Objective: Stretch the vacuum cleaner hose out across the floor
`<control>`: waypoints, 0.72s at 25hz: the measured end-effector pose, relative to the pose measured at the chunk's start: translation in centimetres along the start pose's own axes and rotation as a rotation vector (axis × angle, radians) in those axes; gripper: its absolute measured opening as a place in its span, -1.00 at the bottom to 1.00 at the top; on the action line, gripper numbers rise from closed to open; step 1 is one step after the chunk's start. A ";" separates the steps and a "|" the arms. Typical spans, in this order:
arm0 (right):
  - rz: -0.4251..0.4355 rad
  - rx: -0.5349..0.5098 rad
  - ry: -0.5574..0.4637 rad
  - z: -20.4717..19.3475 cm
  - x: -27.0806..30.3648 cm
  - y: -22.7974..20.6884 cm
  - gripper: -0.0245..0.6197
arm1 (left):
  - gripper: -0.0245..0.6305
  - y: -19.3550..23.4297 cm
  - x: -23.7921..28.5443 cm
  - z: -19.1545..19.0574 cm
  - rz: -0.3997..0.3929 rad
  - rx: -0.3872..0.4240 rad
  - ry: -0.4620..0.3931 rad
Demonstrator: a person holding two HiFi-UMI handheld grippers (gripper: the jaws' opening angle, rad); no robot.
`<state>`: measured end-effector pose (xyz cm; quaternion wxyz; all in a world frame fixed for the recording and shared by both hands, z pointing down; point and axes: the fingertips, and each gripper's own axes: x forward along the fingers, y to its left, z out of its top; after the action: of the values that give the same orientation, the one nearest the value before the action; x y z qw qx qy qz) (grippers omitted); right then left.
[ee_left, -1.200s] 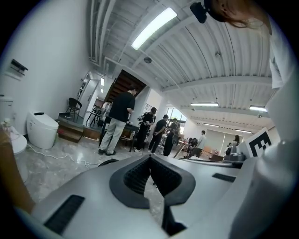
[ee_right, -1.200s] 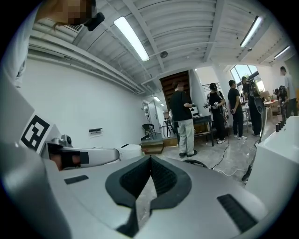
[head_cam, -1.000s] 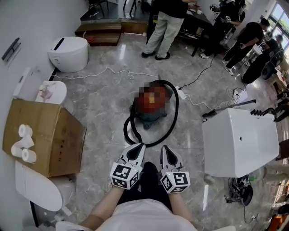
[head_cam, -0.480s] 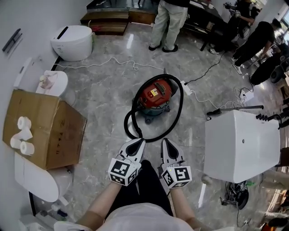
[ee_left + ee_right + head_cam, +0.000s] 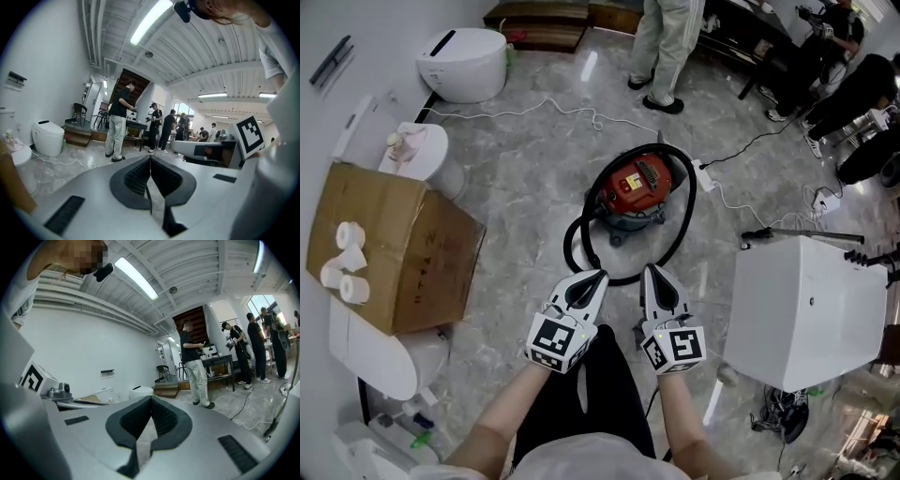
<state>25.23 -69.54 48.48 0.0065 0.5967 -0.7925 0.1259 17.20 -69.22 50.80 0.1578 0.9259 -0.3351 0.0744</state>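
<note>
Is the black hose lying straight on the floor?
No, the hose curls in a loop around the red vacuum cleaner.

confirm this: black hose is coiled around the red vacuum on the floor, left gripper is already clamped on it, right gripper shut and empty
Wrong on the left gripper: the left gripper view shows its jaws shut on nothing, not on the hose. The rest stands: the hose coils around the red vacuum on the floor, and the right gripper is shut and empty.
</note>
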 end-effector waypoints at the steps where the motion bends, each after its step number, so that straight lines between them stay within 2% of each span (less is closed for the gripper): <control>1: 0.010 -0.002 -0.001 -0.2 0.5 -0.1 -0.90 | -0.90 0.2 0.2 -0.4 0.000 0.000 0.007; 9: 0.053 -0.003 0.017 -3.9 3.9 -1.9 -0.90 | -0.90 2.8 2.3 -4.4 0.038 -0.002 0.020; 14: 0.056 0.039 0.038 -7.5 4.8 -3.1 -0.90 | -0.90 4.4 3.4 -7.2 0.088 -0.022 0.024; 18: 0.074 0.026 0.047 -10.3 5.8 -3.5 -0.90 | -0.90 5.8 3.7 -9.8 0.115 -0.032 0.017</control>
<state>25.45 -73.80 60.01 0.0125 0.5638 -0.8120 0.1505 15.94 -72.30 62.33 0.1709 0.9019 -0.3873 0.0857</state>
